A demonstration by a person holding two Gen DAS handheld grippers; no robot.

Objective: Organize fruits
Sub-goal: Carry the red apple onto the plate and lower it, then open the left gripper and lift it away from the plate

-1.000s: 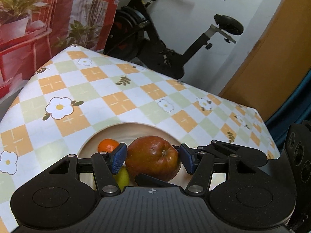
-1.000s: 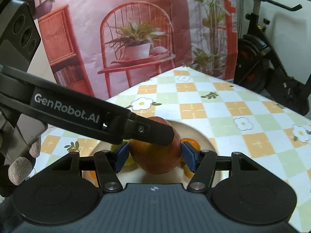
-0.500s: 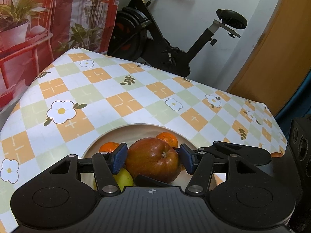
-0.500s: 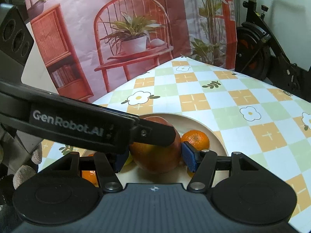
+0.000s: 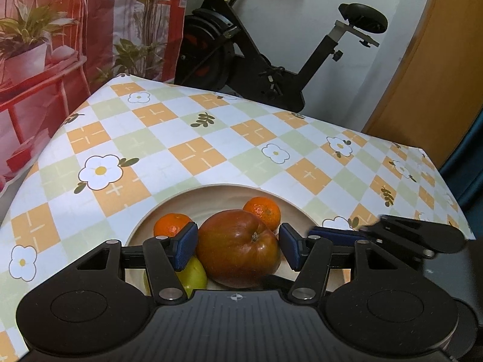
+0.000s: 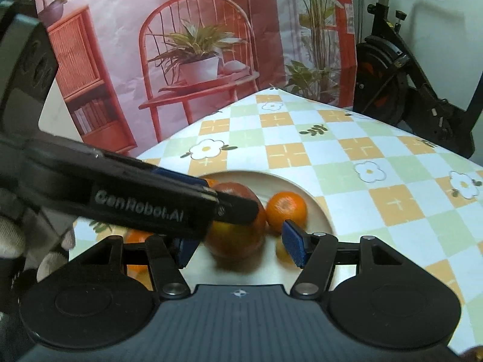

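Note:
A big red apple (image 5: 238,249) lies in a beige plate (image 5: 223,193) with two tangerines (image 5: 262,211) and a yellow-green fruit (image 5: 193,276). My left gripper (image 5: 238,249) is open, its blue pads on either side of the apple with small gaps. In the right wrist view the same apple (image 6: 237,235) is blurred; my right gripper (image 6: 238,246) is open and stands back from it. The left gripper's finger (image 6: 145,199) crosses in front of the apple there. A tangerine (image 6: 286,209) sits to the apple's right.
The plate stands near the front of a checked flower tablecloth (image 5: 196,150). An exercise bike (image 5: 256,60) stands behind the table. A printed backdrop (image 6: 196,45) hangs at the table's far left side. Another tangerine (image 6: 137,238) lies left of the plate.
Both grippers have drawn back from the apple, which stays in the plate. The right gripper's pads have widened and left the apple. A second tangerine came into view behind the apple.

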